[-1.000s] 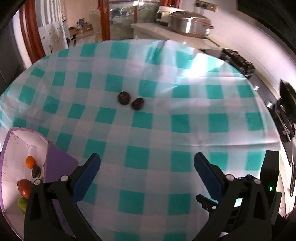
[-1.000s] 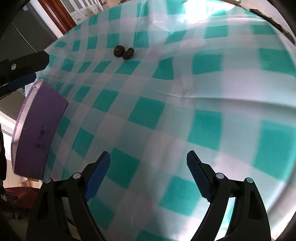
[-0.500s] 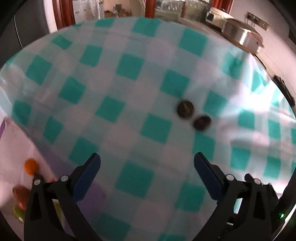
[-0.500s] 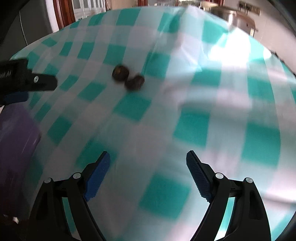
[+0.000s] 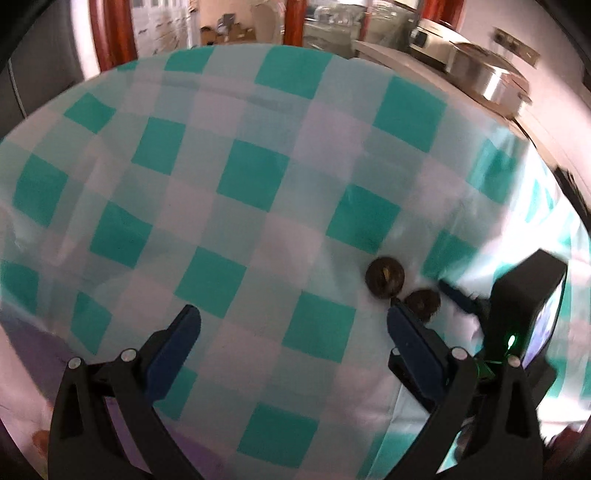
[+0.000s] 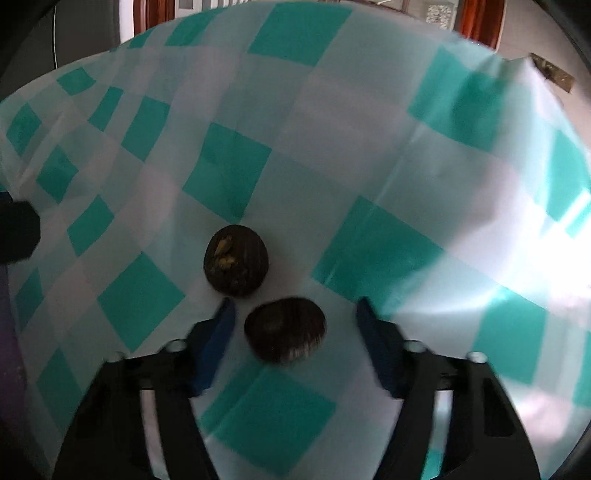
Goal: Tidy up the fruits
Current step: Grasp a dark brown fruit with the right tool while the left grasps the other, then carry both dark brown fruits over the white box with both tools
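Note:
Two dark brown round fruits lie side by side on the teal-and-white checked tablecloth (image 6: 369,155). The farther fruit (image 6: 236,260) (image 5: 385,277) has a yellowish scar on top. My right gripper (image 6: 293,314) straddles the nearer fruit (image 6: 285,329) (image 5: 423,303), and its jaws are closing. A thin gap still shows on each side of the fruit, so the pads do not press on it. In the left wrist view one of its blue fingers (image 5: 458,297) shows just right of that fruit. My left gripper (image 5: 291,314) stands open over bare cloth, with both fruits beside its right finger.
A purple-rimmed tray (image 5: 33,347) with blurred fruit inside sits at the lower left of the left wrist view. Beyond the table's far right edge is a counter with a metal pot (image 5: 484,79). Wooden door frames (image 5: 291,22) stand behind.
Both grippers have swept across and down toward the two dark fruits. The right gripper's jaws have narrowed around the nearer one. The tray has slid to the left view's edge.

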{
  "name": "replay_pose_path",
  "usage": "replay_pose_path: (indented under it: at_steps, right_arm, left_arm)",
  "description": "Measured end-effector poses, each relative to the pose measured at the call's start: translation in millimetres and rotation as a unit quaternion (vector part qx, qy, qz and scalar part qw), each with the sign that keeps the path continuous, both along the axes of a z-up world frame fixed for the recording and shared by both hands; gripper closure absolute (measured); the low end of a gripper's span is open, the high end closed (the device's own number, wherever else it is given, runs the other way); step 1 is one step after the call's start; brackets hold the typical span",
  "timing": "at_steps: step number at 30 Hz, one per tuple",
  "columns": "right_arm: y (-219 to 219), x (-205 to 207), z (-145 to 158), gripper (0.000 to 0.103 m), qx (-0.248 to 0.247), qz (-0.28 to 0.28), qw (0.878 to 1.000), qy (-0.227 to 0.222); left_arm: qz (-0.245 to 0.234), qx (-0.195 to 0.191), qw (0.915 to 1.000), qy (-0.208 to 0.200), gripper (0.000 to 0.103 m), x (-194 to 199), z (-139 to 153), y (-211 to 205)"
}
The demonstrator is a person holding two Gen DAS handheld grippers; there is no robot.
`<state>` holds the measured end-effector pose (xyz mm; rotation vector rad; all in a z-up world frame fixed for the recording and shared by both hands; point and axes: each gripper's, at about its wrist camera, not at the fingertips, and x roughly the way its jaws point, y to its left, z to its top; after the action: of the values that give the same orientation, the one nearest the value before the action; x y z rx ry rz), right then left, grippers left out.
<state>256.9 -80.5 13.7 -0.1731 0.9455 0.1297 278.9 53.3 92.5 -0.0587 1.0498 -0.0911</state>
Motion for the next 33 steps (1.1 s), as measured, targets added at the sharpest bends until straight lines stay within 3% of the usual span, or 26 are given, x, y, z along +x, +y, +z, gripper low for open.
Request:
replay_pose_path:
  at_steps: [2,11,14,17,19,20,21,24,28,33]
  right_arm:
    - [-6.1,-3.9,-0.4,0.062,0.017,0.001,1.000,-0.004]
    - [-49.3,-74.4,4.8,0.063,0.055,-0.090,0.994,0.003]
    - [-56.6,-96.3,6.9,0.063,0.067,-0.108,0.992,0.014]
    - [-60.9,-110.6,8.7,0.063,0.069,-0.114,0.991,0.019]
    - [-66.3,-119.2,11.2,0.063,0.073,-0.118,0.990,0.017]
    - [-69.0,-123.3,12.5,0.063,0.075,-0.120,0.990,0.016]
    - [-70.2,-121.7,15.4,0.063,0.074,-0.124,0.989,0.013]
    - [-77.0,-132.7,19.5,0.063,0.077,-0.125,0.989,0.010]
    - [-82.1,-158.1,25.9,0.063,0.083,-0.110,0.990,0.013]
    - [-75.4,-219.7,23.7,0.063,0.100,-0.096,0.990,0.033]
  left_arm:
    - [0.004,-0.007,0.9999,0.008,0.002,8.8,-3.2,-3.6]
    - [-0.021,-0.002,0.9984,0.053,0.002,46.4,-45.8,-68.0]
    - [-0.037,0.048,0.9977,0.031,0.002,53.5,-63.4,-97.0]
    - [-0.068,0.079,0.9934,0.049,0.019,56.7,-82.9,-111.4]
    - [-0.085,0.072,0.9934,0.027,0.033,48.0,-83.0,-112.0]
    - [-0.105,0.077,0.9914,0.013,0.060,41.9,-80.8,-115.2]
    - [-0.130,0.093,0.9872,0.000,0.063,33.7,-78.4,-120.4]
    - [-0.145,0.063,0.9873,0.010,0.063,15.0,-76.7,-114.6]
    - [-0.189,0.076,0.9790,0.007,0.063,-33.5,-68.3,-115.6]
    - [-0.216,0.087,0.9718,0.039,0.063,-107.6,-66.7,-122.2]
